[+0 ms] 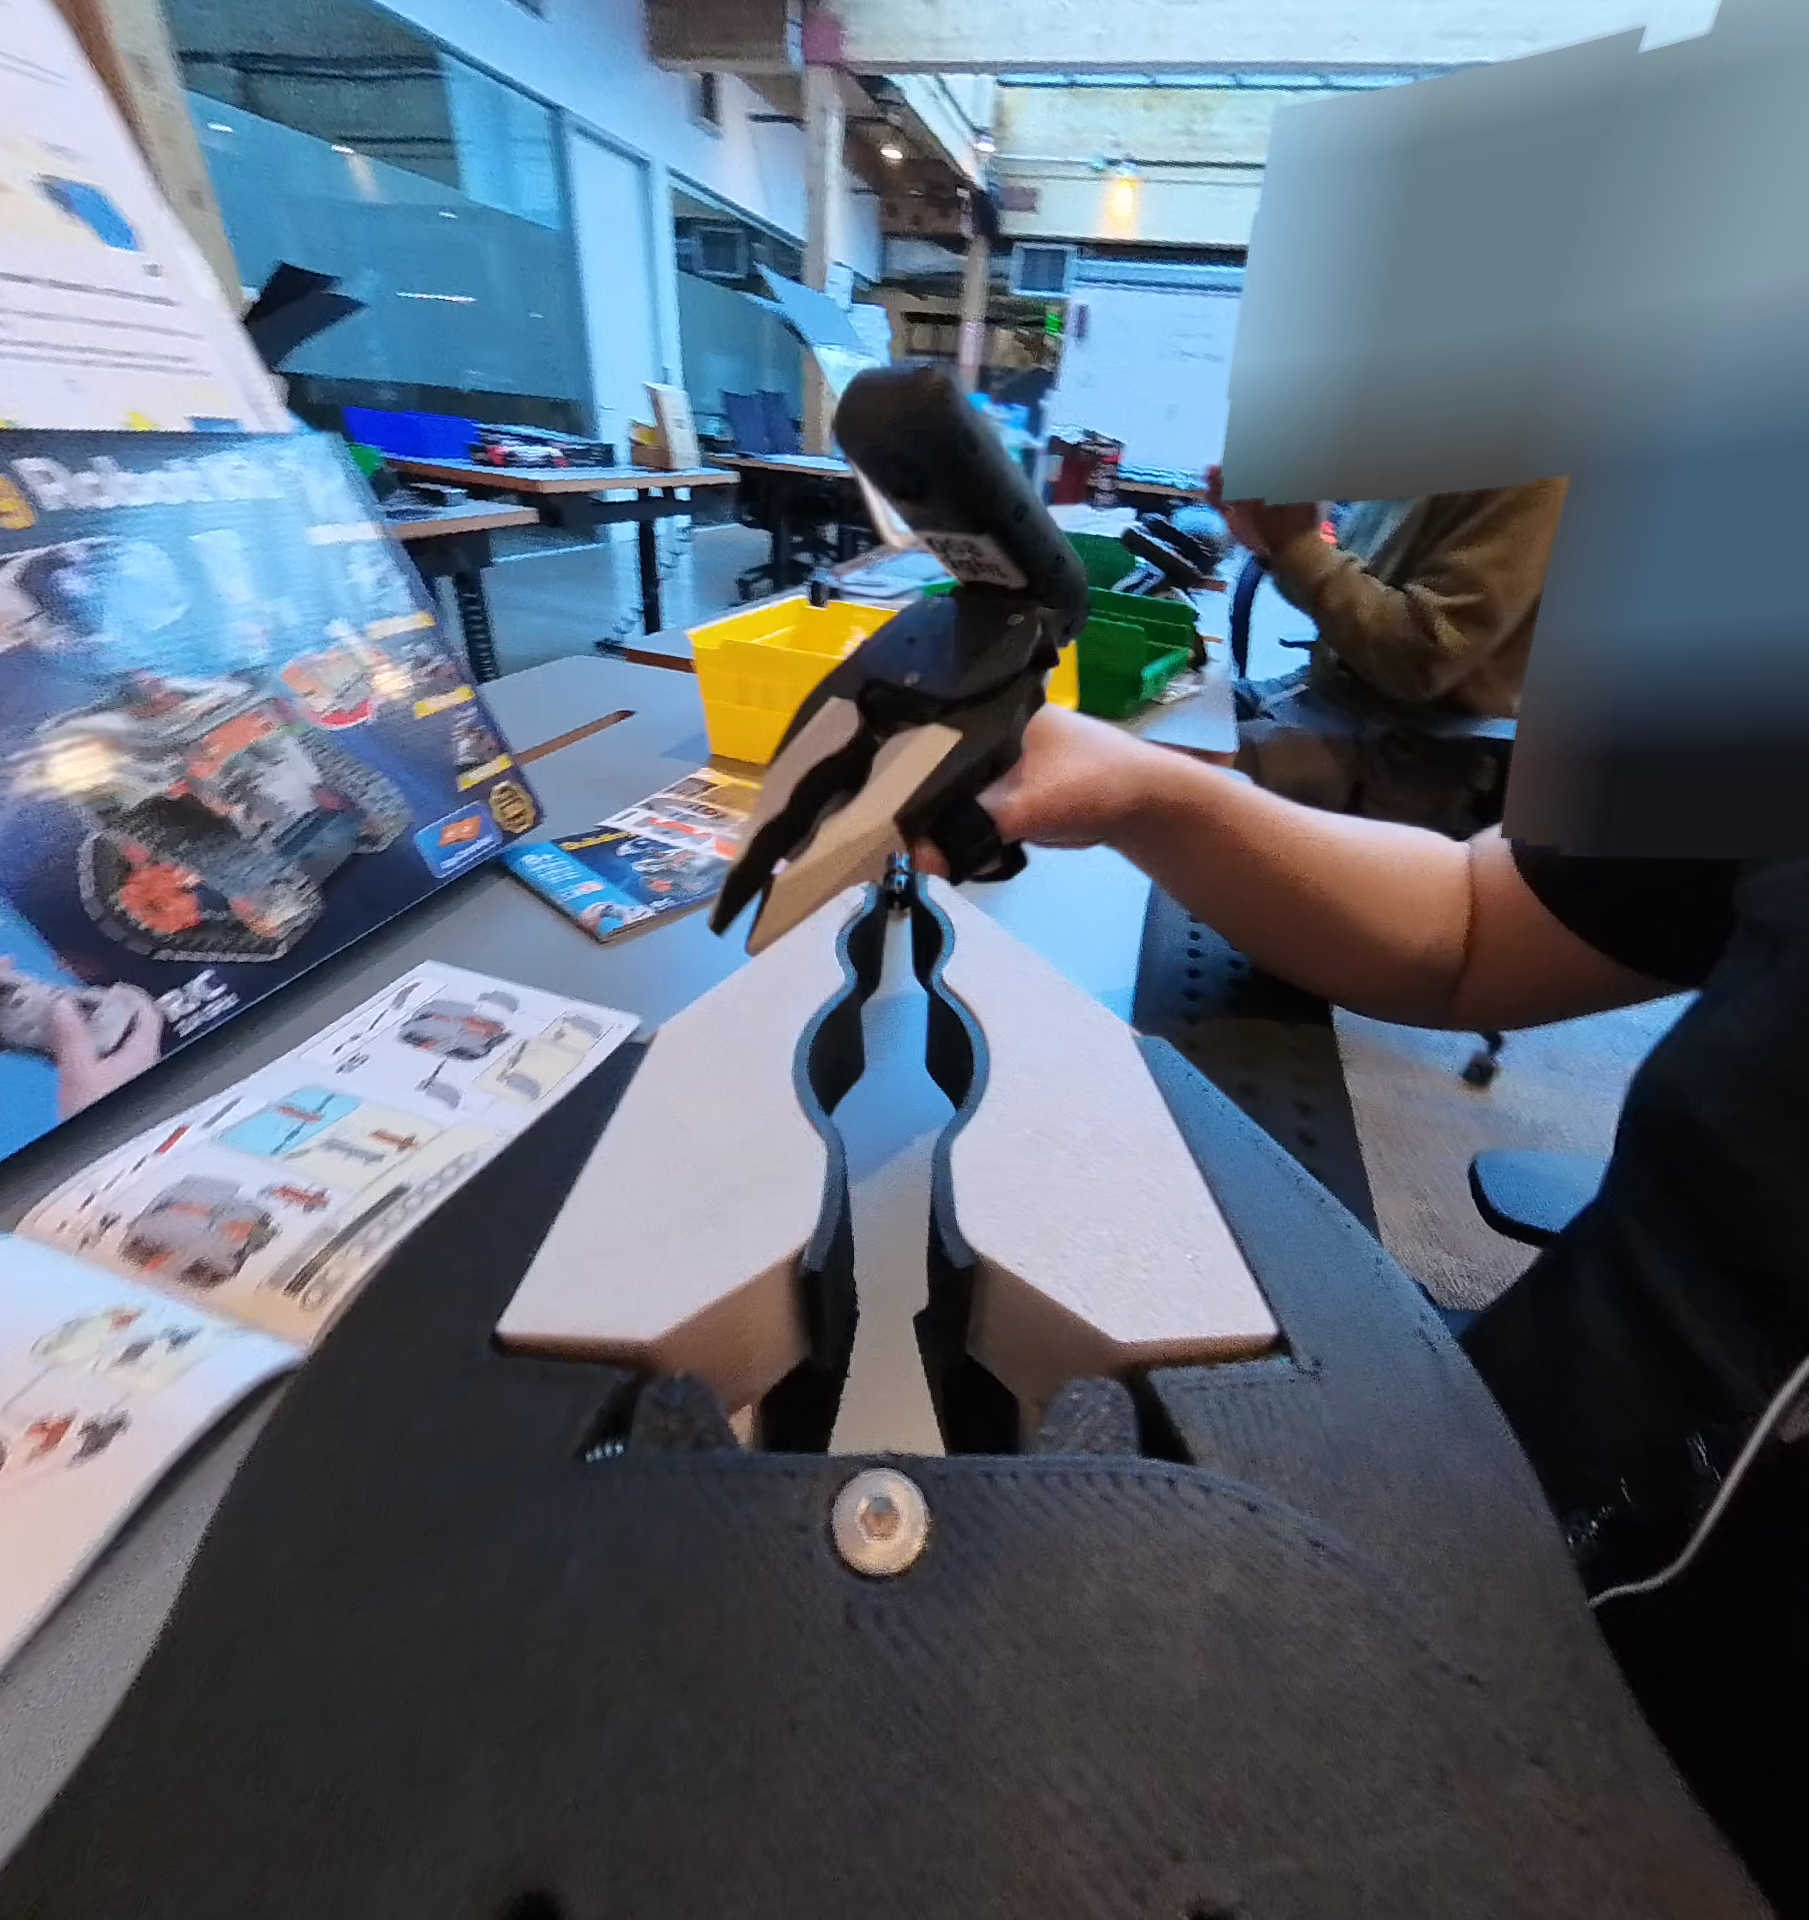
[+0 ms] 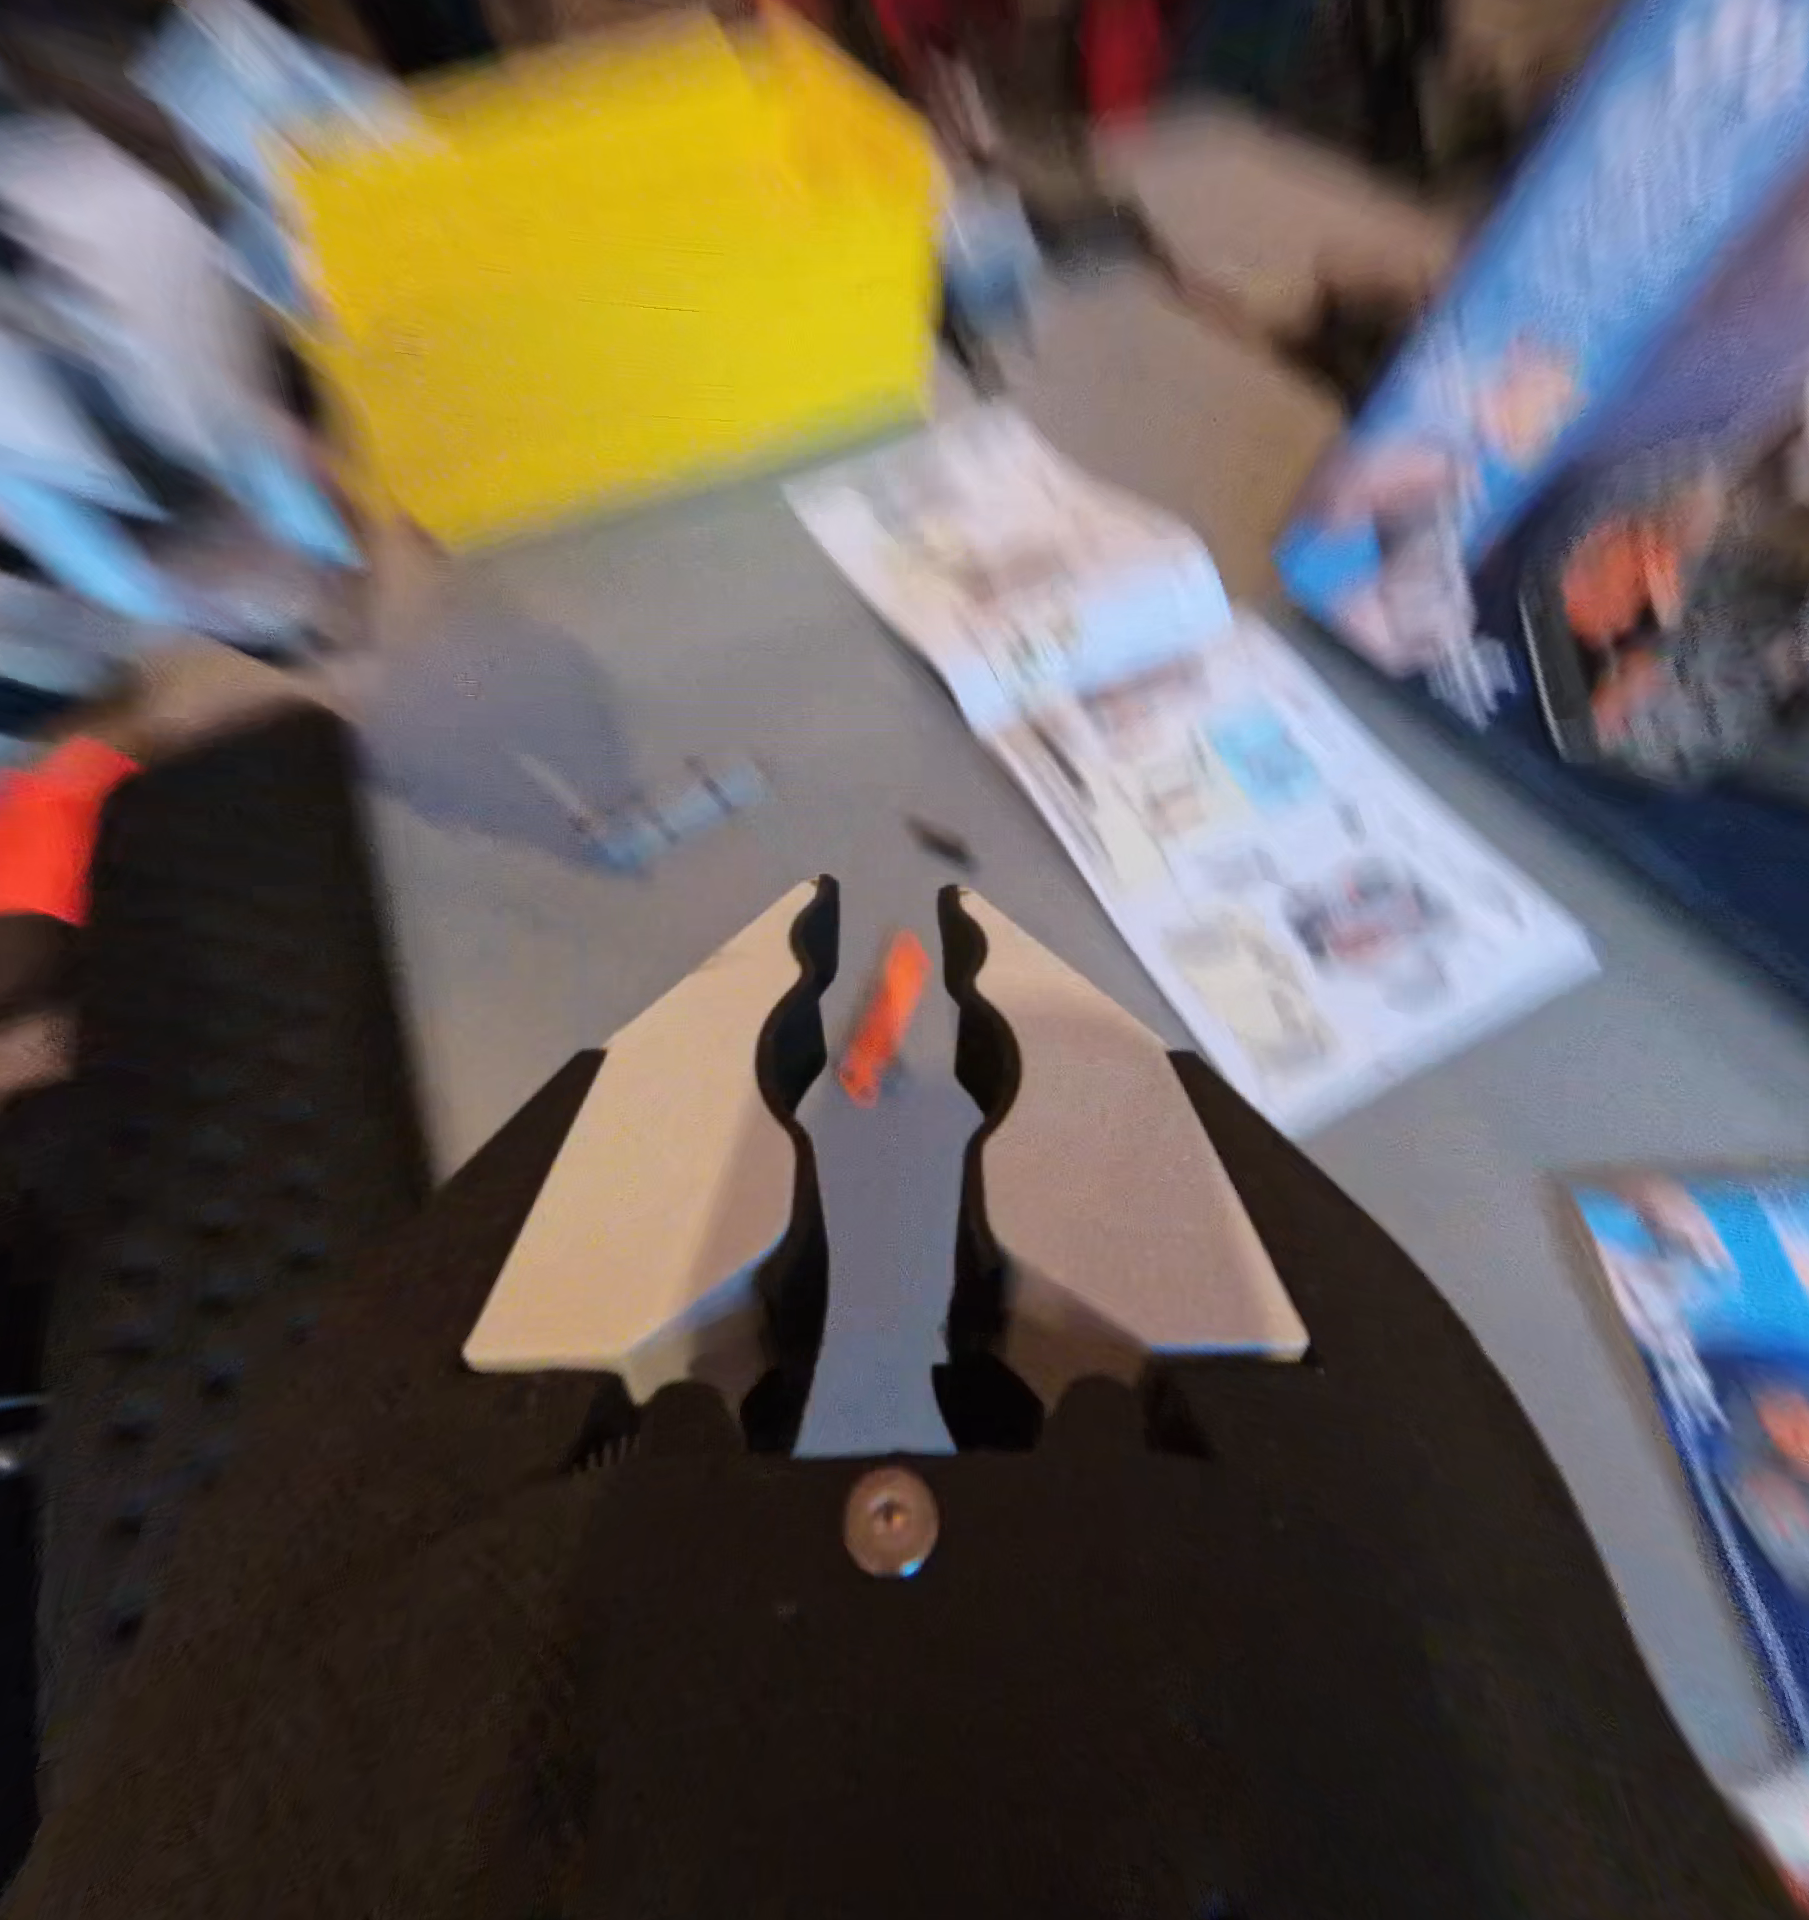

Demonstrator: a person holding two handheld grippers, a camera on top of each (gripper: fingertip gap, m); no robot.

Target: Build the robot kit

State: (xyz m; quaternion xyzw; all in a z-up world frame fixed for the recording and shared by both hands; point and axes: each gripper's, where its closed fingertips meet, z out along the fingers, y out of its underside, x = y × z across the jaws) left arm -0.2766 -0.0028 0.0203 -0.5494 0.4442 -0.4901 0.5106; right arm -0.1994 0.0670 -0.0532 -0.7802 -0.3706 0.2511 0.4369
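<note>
My left gripper (image 1: 895,896) is raised above the grey table (image 1: 588,748). Its jaws are closed on a small dark pin-like piece (image 1: 894,875) at the tips. My right gripper (image 1: 740,928), held by a hand (image 1: 1061,779), hangs just beyond it and points down to the left. In the blurred right wrist view my right gripper (image 2: 884,888) is open with a narrow gap and holds nothing. A small orange piece (image 2: 882,1013) lies on the table (image 2: 754,644) between its fingers. A small blue-grey piece (image 2: 671,816) and a tiny black piece (image 2: 939,840) lie just ahead.
A yellow bin (image 1: 765,665) (image 2: 619,291) stands at the back with green bins (image 1: 1139,634) beside it. An open instruction booklet (image 1: 360,1132) (image 2: 1212,758) lies flat. A big blue toy box (image 1: 183,748) (image 2: 1658,468) stands at the table's side. A seated person's arm (image 1: 1295,894) reaches in. The gap from one gripper's tips to the other's is roughly 12 cm.
</note>
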